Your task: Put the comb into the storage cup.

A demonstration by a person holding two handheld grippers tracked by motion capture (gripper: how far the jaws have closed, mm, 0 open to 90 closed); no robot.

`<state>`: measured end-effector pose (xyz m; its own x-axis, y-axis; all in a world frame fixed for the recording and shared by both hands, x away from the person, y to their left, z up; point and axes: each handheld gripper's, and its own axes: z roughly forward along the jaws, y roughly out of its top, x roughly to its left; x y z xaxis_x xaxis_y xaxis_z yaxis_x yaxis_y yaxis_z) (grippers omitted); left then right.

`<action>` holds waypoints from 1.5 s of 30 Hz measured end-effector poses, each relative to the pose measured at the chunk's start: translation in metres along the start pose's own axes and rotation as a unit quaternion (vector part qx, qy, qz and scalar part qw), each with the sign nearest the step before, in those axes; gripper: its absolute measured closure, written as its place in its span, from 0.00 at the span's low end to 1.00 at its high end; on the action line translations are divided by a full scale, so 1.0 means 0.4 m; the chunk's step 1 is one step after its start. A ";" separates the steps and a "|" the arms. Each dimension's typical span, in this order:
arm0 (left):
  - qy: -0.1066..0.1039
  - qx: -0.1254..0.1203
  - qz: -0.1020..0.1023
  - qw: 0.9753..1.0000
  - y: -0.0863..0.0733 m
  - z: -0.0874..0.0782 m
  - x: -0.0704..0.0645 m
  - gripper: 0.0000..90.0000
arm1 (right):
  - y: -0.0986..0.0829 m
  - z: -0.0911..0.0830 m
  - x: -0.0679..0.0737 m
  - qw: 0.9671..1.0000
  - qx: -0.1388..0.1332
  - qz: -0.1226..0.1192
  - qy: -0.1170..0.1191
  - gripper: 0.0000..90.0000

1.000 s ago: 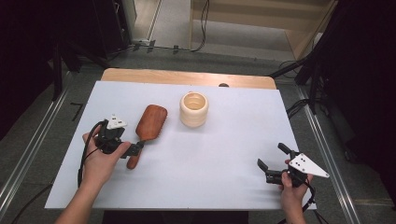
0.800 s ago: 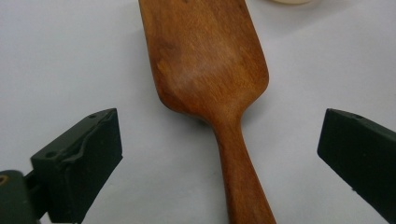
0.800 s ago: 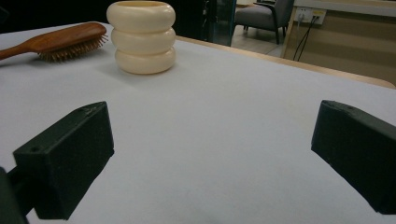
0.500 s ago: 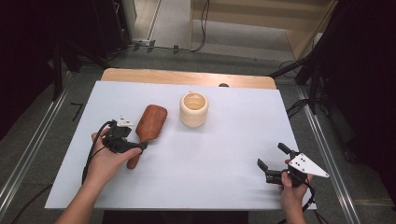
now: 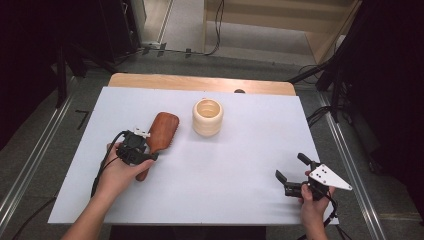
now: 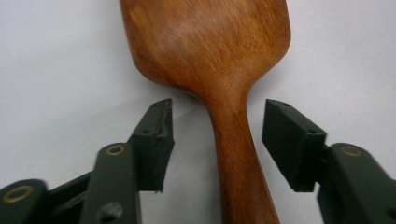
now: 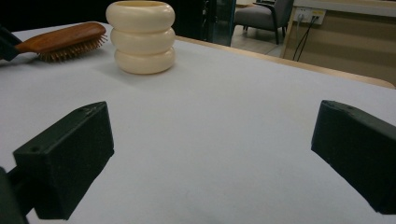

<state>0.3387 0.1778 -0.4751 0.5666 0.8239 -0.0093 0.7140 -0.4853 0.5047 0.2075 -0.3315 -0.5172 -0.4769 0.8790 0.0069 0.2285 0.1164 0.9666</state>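
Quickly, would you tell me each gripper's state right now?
Left gripper: open, jaws either side of the hairbrush handle.
Right gripper: open, holding nothing.

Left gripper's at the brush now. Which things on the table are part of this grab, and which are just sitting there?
In play:
- wooden hairbrush, bristles down on the white sheet
- left gripper, jaws open either side of the brush handle, not yet closed

Just sitting there:
- cream ribbed cup, upright, apart from the brush
- right gripper, open over bare sheet near the right front corner
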 end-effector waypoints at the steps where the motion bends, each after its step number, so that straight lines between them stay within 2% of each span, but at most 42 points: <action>1: -0.002 0.000 -0.003 1.000 0.001 0.004 -0.002 0.53 | 0.000 0.000 0.000 1.000 0.000 0.000 0.000 0.00; 3: -0.005 0.005 -0.001 1.000 0.003 0.010 -0.002 0.58 | 0.000 0.000 0.000 1.000 0.000 0.000 -0.001 0.00; 6: -0.007 0.008 -0.004 1.000 0.005 0.018 -0.005 0.62 | 0.000 0.000 0.000 1.000 0.000 0.000 -0.001 0.00; 13: 0.008 0.006 -0.005 1.000 0.013 0.024 -0.009 0.69 | 0.000 0.000 0.000 1.000 0.000 0.001 -0.001 0.00; 17: 0.021 0.010 -0.016 1.000 0.016 0.025 -0.011 0.75 | 0.000 0.000 -0.001 1.000 -0.001 0.000 -0.001 0.00; 21: 0.021 0.009 -0.026 0.999 0.015 0.024 -0.007 0.79 | 0.000 0.001 -0.001 1.000 0.000 0.001 -0.002 0.00; 27: 0.017 -0.023 -0.039 0.999 -0.005 0.024 -0.005 0.80 | 0.000 0.001 -0.001 1.000 -0.001 0.001 -0.002 0.00; 31: 0.018 -0.043 -0.040 0.998 -0.019 0.023 -0.005 0.80 | 0.000 0.000 -0.002 1.000 -0.001 0.001 -0.002 0.00; 34: 0.017 -0.063 -0.046 0.997 -0.032 0.023 -0.006 0.80 | -0.001 0.000 -0.002 1.000 -0.002 0.002 -0.002 0.00; 42: 0.013 -0.096 -0.051 0.994 -0.054 0.016 -0.010 0.81 | 0.000 0.000 -0.003 1.000 -0.003 0.006 -0.002 0.00; 45: 0.009 -0.116 -0.057 0.992 -0.063 0.006 -0.010 0.81 | 0.001 0.000 -0.002 1.000 -0.002 0.006 -0.001 0.00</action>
<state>0.3197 0.1861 -0.4899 0.4788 0.8757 -0.0621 0.6579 -0.3111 0.6858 0.2079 -0.3324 -0.5170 -0.4729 0.8809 0.0180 0.2313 0.1044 0.9673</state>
